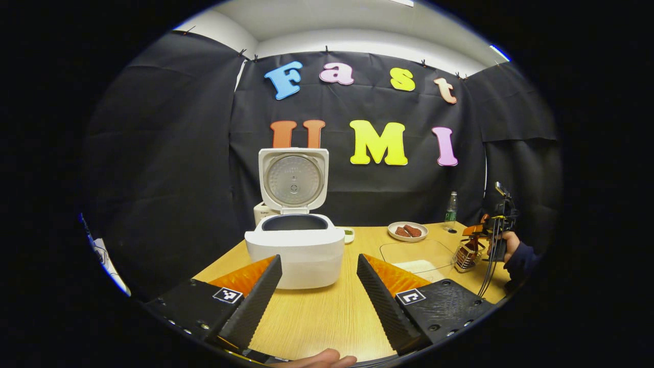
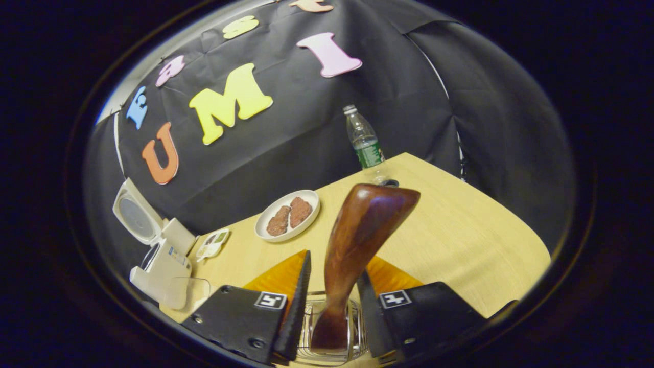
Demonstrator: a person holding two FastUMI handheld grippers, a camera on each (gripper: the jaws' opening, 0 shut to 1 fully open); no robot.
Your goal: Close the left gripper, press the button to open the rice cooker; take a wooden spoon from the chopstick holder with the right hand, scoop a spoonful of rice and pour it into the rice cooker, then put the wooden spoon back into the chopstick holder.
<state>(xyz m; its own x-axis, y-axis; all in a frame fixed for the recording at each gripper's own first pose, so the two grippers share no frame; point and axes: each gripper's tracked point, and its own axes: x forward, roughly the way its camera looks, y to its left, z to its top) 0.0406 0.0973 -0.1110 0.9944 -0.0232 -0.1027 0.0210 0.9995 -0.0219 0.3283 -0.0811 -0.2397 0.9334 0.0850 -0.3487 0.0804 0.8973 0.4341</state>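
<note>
The white rice cooker (image 1: 295, 250) stands on the wooden table with its lid (image 1: 294, 179) swung up and the dark pot showing. My left gripper (image 1: 319, 258) hovers open just in front of it, holding nothing. Far to the right, a hand holds my right gripper (image 1: 477, 237) over the wire chopstick holder (image 1: 466, 255). In the right gripper view the wooden spoon (image 2: 363, 225) stands in the holder (image 2: 352, 337), handle end up. My right gripper (image 2: 335, 263) straddles the handle, with a small gap on the left finger's side. A clear rice container (image 1: 416, 253) lies between cooker and holder.
A plate with brown pieces (image 1: 407, 231) sits toward the back right, next to a plastic bottle (image 1: 450, 209). A small dish (image 1: 348, 234) lies just right of the cooker. A white box stands behind the cooker. Bare tabletop (image 2: 460, 240) stretches right of the holder.
</note>
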